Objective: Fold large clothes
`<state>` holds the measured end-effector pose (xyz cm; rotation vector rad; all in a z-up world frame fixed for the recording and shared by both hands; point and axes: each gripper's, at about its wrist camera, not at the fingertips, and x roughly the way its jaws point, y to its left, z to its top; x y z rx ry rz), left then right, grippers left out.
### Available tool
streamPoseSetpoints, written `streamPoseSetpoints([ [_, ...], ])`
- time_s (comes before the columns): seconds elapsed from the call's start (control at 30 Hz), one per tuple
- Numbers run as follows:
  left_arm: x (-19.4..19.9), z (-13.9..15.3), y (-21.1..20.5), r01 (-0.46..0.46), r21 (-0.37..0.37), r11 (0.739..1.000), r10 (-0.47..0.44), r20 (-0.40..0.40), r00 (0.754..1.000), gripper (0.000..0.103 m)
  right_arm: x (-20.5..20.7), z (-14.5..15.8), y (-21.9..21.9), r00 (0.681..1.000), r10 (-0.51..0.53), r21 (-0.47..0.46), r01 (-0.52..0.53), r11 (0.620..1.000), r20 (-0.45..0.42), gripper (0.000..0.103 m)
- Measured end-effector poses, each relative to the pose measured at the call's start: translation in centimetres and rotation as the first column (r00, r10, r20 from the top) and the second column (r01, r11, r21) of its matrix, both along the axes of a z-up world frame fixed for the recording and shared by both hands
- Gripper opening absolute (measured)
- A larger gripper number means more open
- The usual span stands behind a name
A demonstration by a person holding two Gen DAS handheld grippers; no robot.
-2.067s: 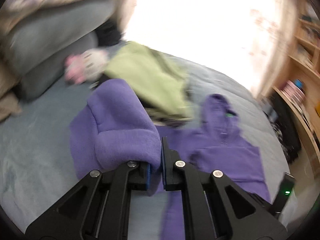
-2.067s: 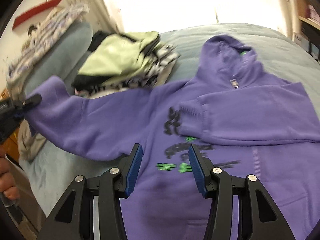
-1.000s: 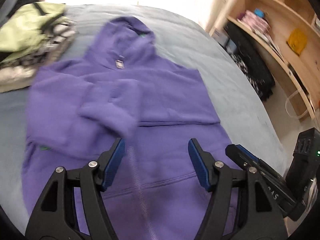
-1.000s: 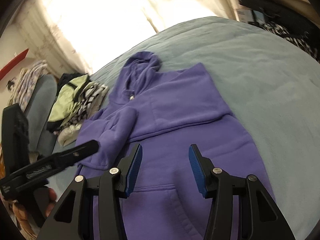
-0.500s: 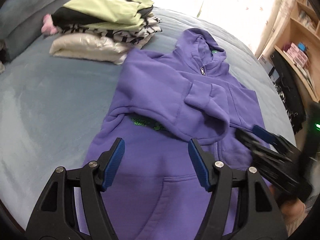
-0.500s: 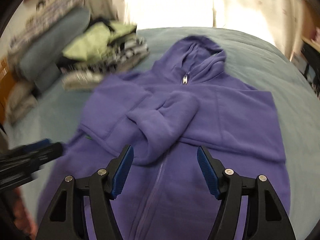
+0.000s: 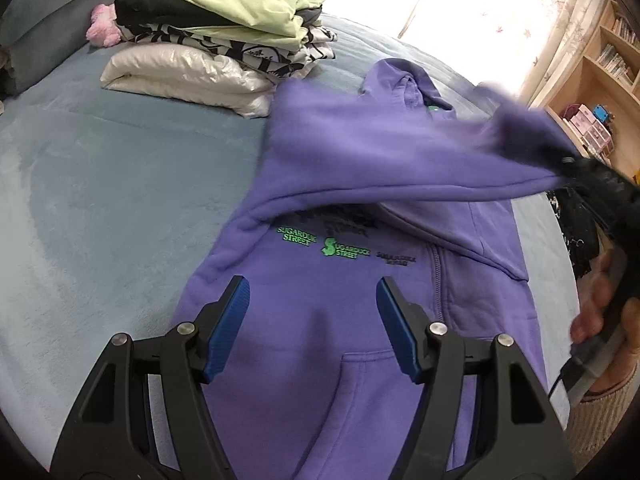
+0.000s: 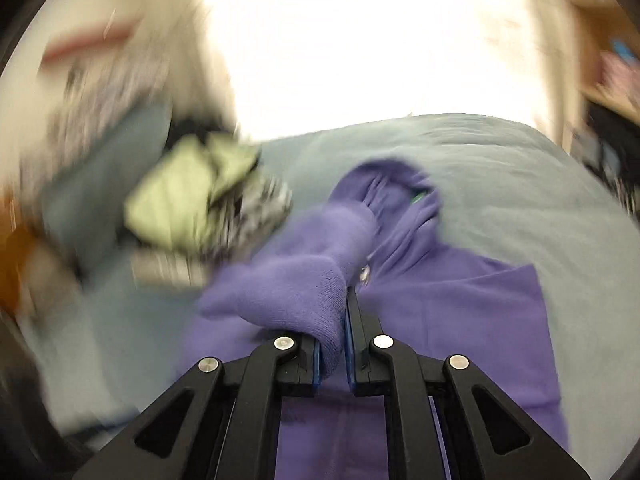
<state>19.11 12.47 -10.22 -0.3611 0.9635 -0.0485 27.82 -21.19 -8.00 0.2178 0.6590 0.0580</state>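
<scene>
Purple hoodie lies front-up on bed, beside folded clothes stack. Right gripper jaws clenched on sleeve cuff, lifted across chest. Left gripper jaws released, wide apart, over hem.

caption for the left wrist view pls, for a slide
Open left gripper hovers over purple hoodie on bed; right gripper lifts its sleeve.

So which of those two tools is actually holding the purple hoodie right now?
The right tool: it is shut on the hoodie's sleeve cuff and lifts that sleeve across the hoodie. The left tool hangs open above the hoodie, gripping nothing.
</scene>
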Motion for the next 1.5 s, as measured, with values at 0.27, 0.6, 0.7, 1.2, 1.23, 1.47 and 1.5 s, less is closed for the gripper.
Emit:
streamPoseSetpoints([
  [0.27, 0.4, -0.9, -1.6, 0.041, 0.017, 0.999, -0.041, -0.027, 0.999, 0.063, -1.0, -12.8, -7.5, 0.870, -0.142, 0.077, 0.201, 0.977, -0.472, 0.054],
  [0.6, 7.9, -0.4, -0.2, 0.062, 0.103, 0.993, -0.059, -0.034, 0.998, 0.063, 2.1, -8.9, -11.3, 0.919, -0.137, 0.028, 0.158, 0.987, -0.370, 0.055],
  [0.7, 11.8, -1.0, 0.4, 0.064, 0.118, 0.991, -0.057, -0.067, 0.996, 0.063, 4.6, -8.4, -12.7, 0.922, -0.125, 0.015, 0.140, 0.990, -0.367, 0.055],
  [1.2, 21.0, -5.1, 1.3, 0.077, 0.073, 0.994, -0.066, -0.146, 0.987, 0.019, 12.1, -13.2, -15.0, 0.921, -0.033, 0.076, 0.067, 0.995, -0.388, 0.019],
  [1.23, 20.8, -4.7, 1.3, 0.072, 0.084, 0.994, -0.062, -0.117, 0.991, 0.015, 12.5, -13.0, -14.4, 0.924, -0.019, 0.067, 0.048, 0.997, -0.381, 0.018],
  [1.47, 18.1, -3.2, 2.1, -0.025, 0.132, 0.991, 0.014, 0.090, 0.996, 0.013, 14.5, -9.6, -10.2, 0.981, -0.023, -0.085, 0.006, 0.996, -0.195, 0.016],
  [1.5, 18.0, -3.5, 2.3, -0.031, 0.129, 0.991, 0.020, 0.088, 0.996, 0.013, 15.0, -10.0, -10.0, 0.977, -0.043, -0.105, 0.021, 0.994, -0.211, 0.016],
])
